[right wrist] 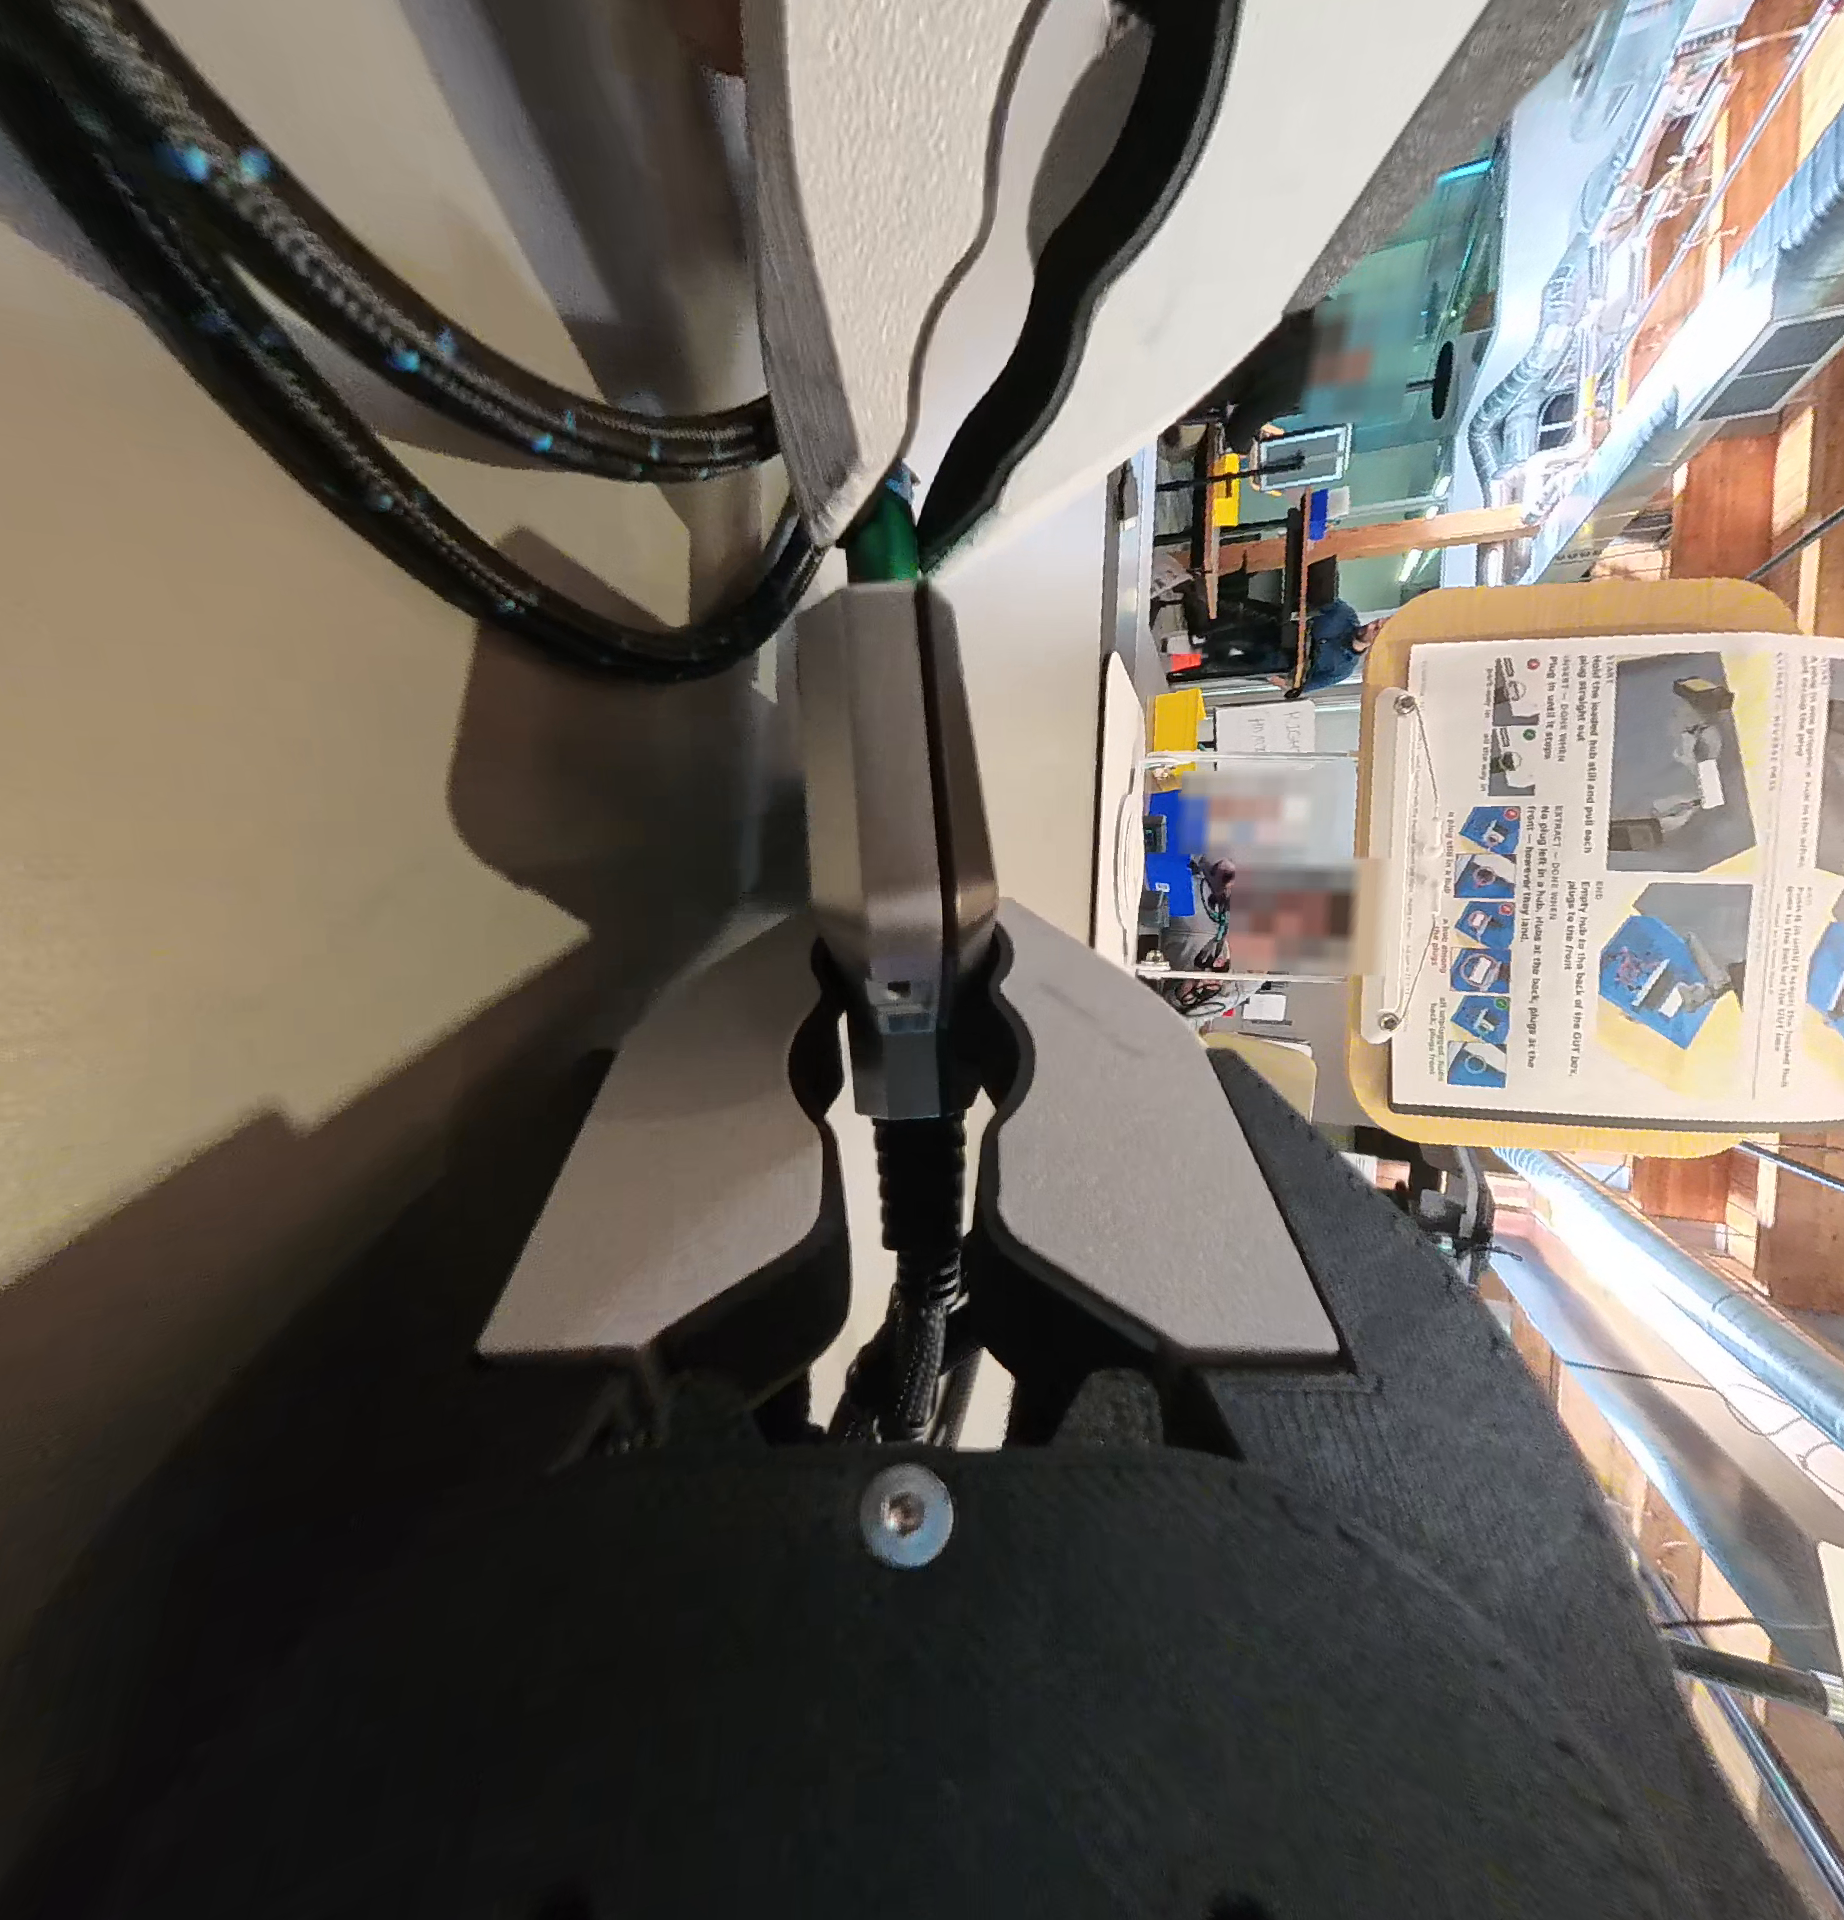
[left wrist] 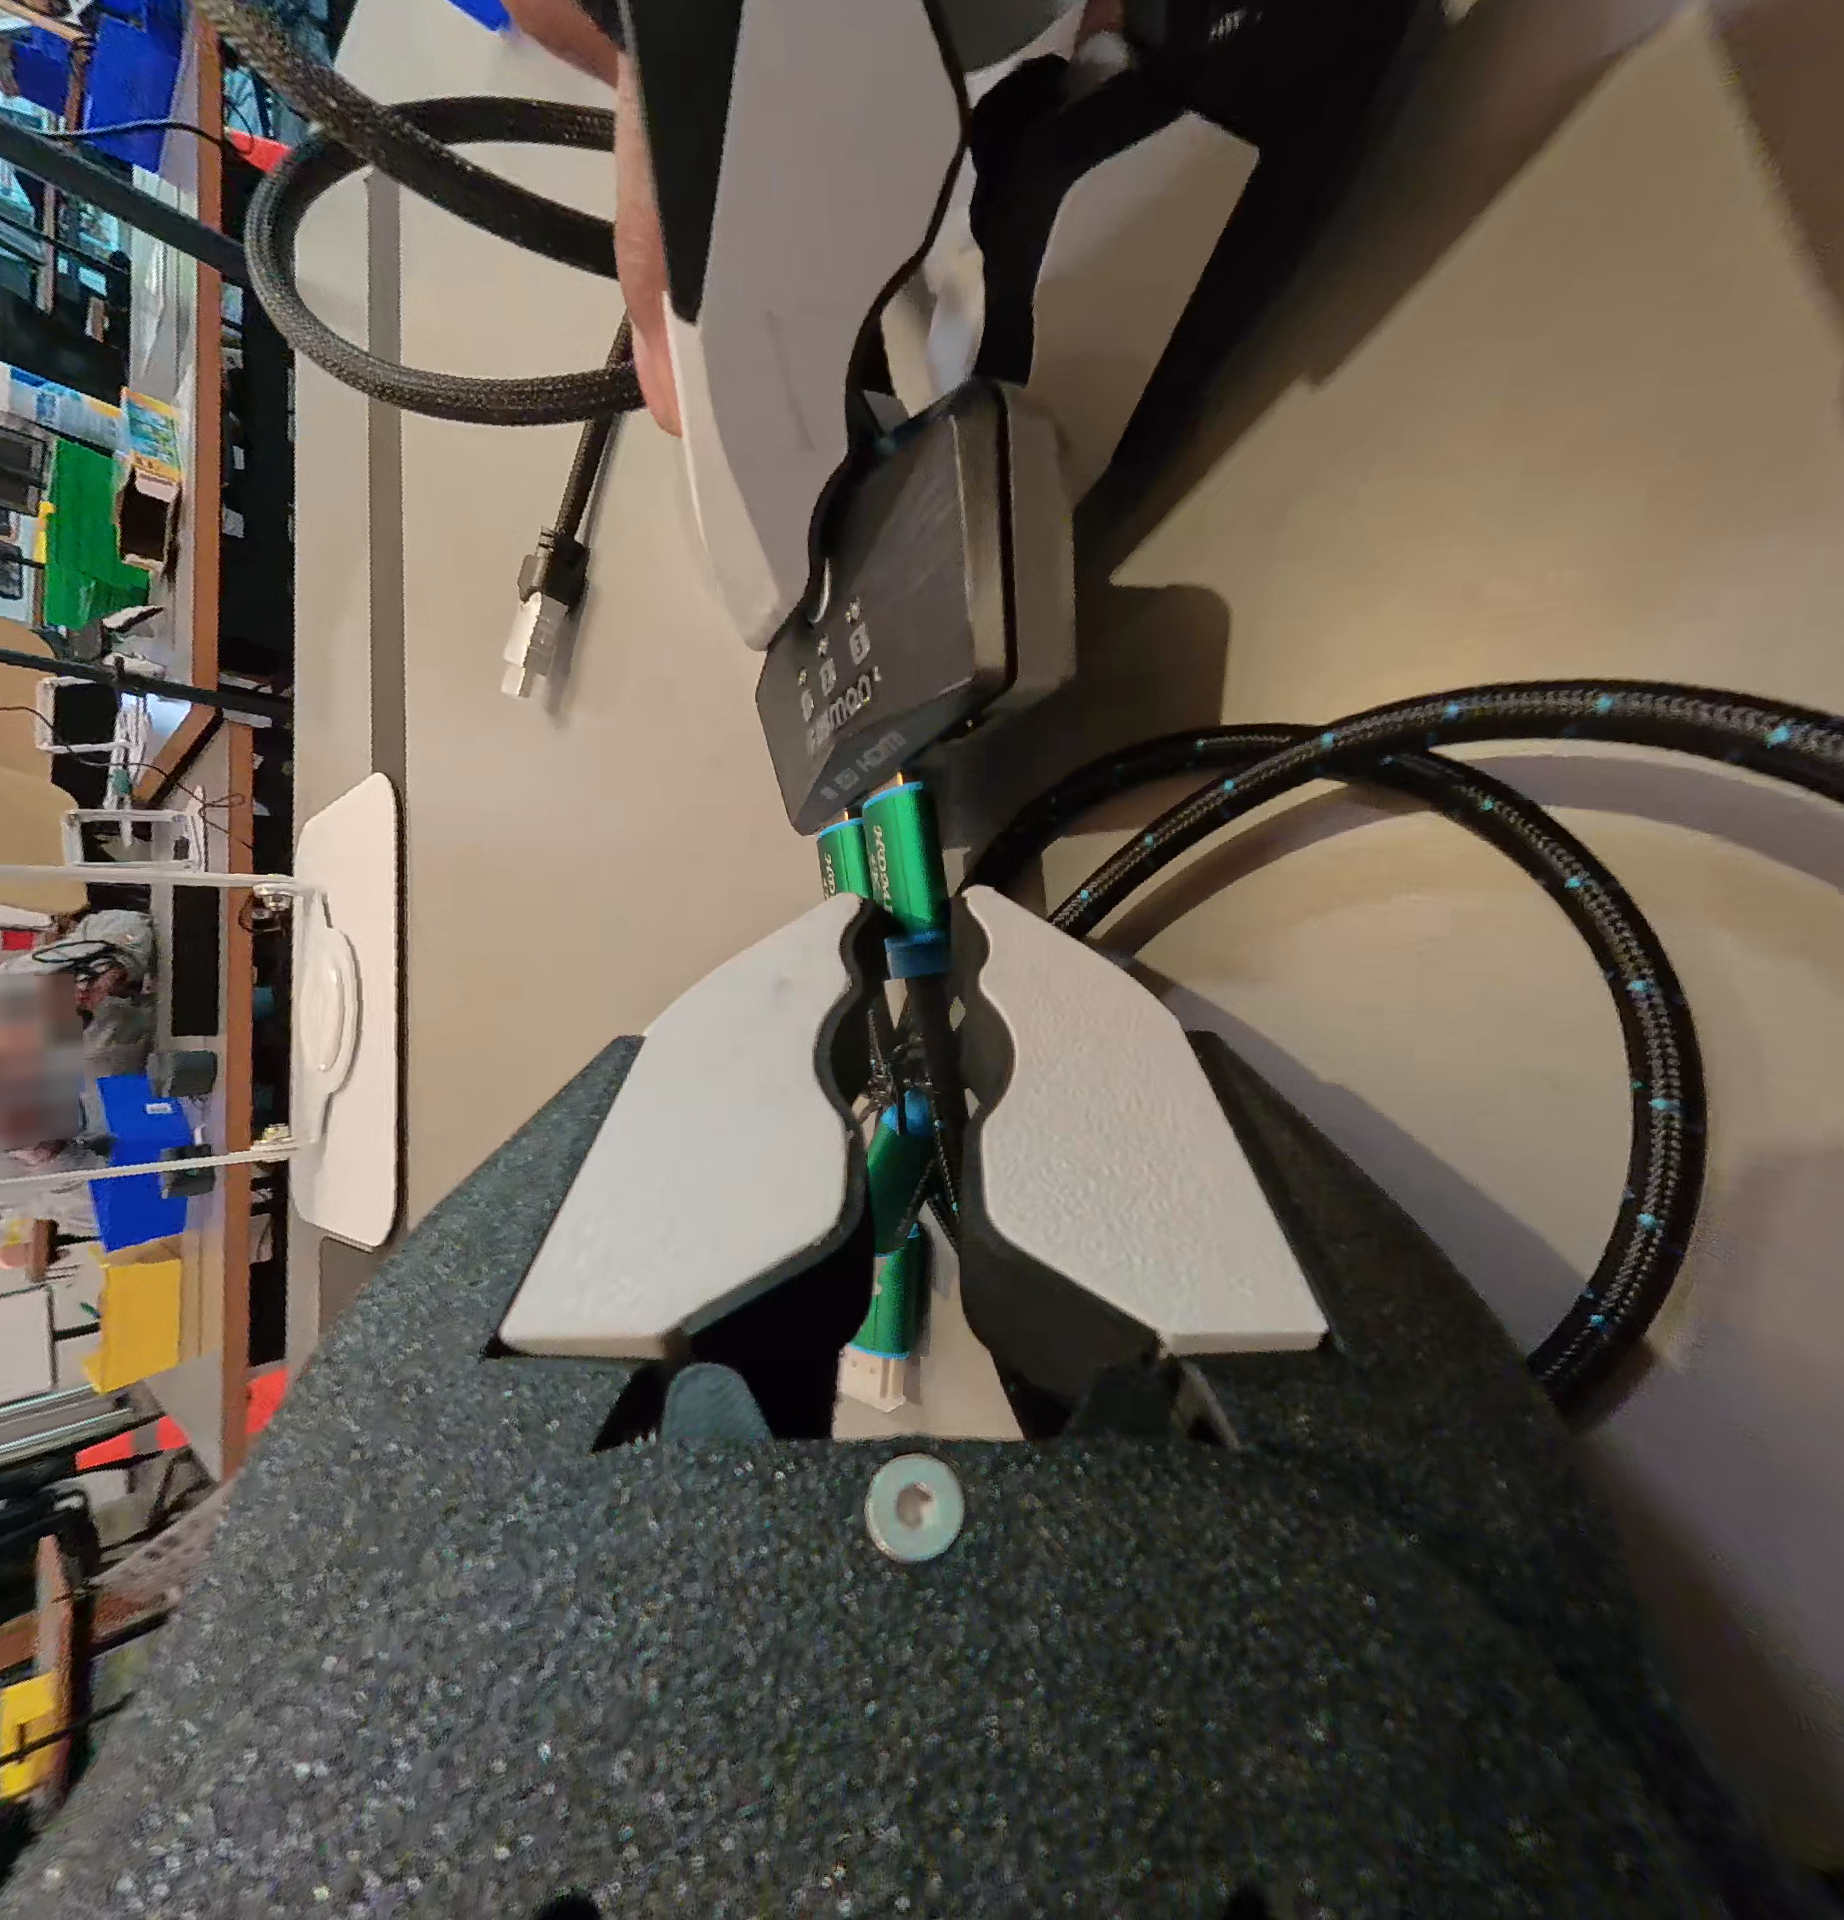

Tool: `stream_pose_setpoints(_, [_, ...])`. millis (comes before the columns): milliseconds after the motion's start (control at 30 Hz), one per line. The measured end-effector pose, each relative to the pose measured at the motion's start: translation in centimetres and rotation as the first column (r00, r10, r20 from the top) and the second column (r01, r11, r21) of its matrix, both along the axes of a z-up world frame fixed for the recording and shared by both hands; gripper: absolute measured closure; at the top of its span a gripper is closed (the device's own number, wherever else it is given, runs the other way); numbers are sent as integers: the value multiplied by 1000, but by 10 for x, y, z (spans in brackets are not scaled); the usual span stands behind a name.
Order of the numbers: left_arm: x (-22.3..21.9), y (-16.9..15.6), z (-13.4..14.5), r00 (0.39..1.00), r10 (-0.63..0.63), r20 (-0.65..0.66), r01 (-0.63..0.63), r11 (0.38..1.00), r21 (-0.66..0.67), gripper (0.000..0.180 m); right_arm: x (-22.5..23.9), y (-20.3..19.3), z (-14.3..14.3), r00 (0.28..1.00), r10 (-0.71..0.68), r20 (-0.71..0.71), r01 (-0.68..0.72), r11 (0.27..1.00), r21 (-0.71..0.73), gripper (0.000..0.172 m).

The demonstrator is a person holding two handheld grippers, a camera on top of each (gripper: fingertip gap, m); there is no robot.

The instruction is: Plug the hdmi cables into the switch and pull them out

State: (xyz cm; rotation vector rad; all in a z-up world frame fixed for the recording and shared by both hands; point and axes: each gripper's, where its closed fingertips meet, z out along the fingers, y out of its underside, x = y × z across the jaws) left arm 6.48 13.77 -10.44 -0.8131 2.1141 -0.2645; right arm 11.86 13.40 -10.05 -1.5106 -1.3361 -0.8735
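**Two grippers meet tip to tip over a black hub and a green plug**

Both views are rolled on their side, so that the table (left wrist: 585,831) runs as an upright plane; each gripper is thus held turned about a quarter round its own axis.

The left gripper (left wrist: 910,914) is pointed straight at the hub (left wrist: 897,623). Its fingers (left wrist: 772,997) are drawn close together and are clamped on the rear end of a green plug (left wrist: 902,862), just where the blue collar meets the braided cable (left wrist: 1520,935). The plug's front end is seated in the near edge of the hub, with a second green plug (left wrist: 838,857) seated just beside it. A third green plug (left wrist: 892,1278) is seen lying loose below, between the finger roots. The cable is looped away to the right on the table.

The right gripper (right wrist: 902,997) is aimed from the opposite side. Its fingers (right wrist: 1084,1039) are pressed on the two flat faces of the hub (right wrist: 897,779), at the end from which the hub's own black cord (right wrist: 923,1195) runs back between them. Beyond the hub, the green plug (right wrist: 882,535) is seen pinched at the tips of the left gripper.

A loose black cable with a silver plug (left wrist: 539,623) lies well apart on the table. An instruction sheet (right wrist: 1624,862) is propped on a wooden board beyond the table's edge.
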Motion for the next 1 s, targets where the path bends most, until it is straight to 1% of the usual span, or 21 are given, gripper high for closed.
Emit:
stream_pose_setpoints(100, [3,1,-1,1000,2,29,0,999,-51,167,4,1,-1,1000,-10,-17,10,1000,-16,148])
stream_pose_setpoints(233, [7,0,-4,999,27,47,-19,989,-150,166,10,-2,4,1000,11,-29,-11,1000,-11,133])
stream_pose_setpoints(300, [7,1,-5,998,31,53,-23,988,-152,163,11,-9,4,999,41,-36,-42,998,-38,128])
stream_pose_setpoints(367, [7,1,-4,998,33,55,-24,987,-158,162,14,-19,4,997,63,-52,-67,995,-77,128])
stream_pose_setpoints(467, [6,0,1,997,35,64,-20,976,-217,158,17,-37,5,987,74,-141,-98,980,-174,127])
stream_pose_setpoints(533, [5,1,9,996,39,85,-14,963,-268,152,17,-48,4,974,66,-215,-120,960,-252,126])
stream_pose_setpoints(600, [5,0,25,989,46,141,6,938,-348,151,15,-55,4,959,64,-277,-148,944,-295,125])
stream_pose_setpoints(667, [3,2,44,979,66,193,25,900,-435,149,12,-58,4,951,75,-301,-170,937,-306,125])
stream_pose_setpoints(767, [-7,15,68,960,129,247,18,857,-515,148,6,-63,-3,946,85,-312,-194,920,-339,127])
stream_pose_setpoints(833, [-19,27,78,951,182,249,-20,842,-539,147,2,-67,-10,945,84,-317,-206,904,-374,129])
stream_pose_setpoints(867, [-28,34,81,946,211,245,-44,835,-548,147,1,-68,-12,943,82,-323,-209,900,-383,134])
stream_pose_setpoints(1000, [-73,63,85,915,352,197,-196,815,-546,146,3,-72,-12,931,56,-360,-209,890,-404,135])
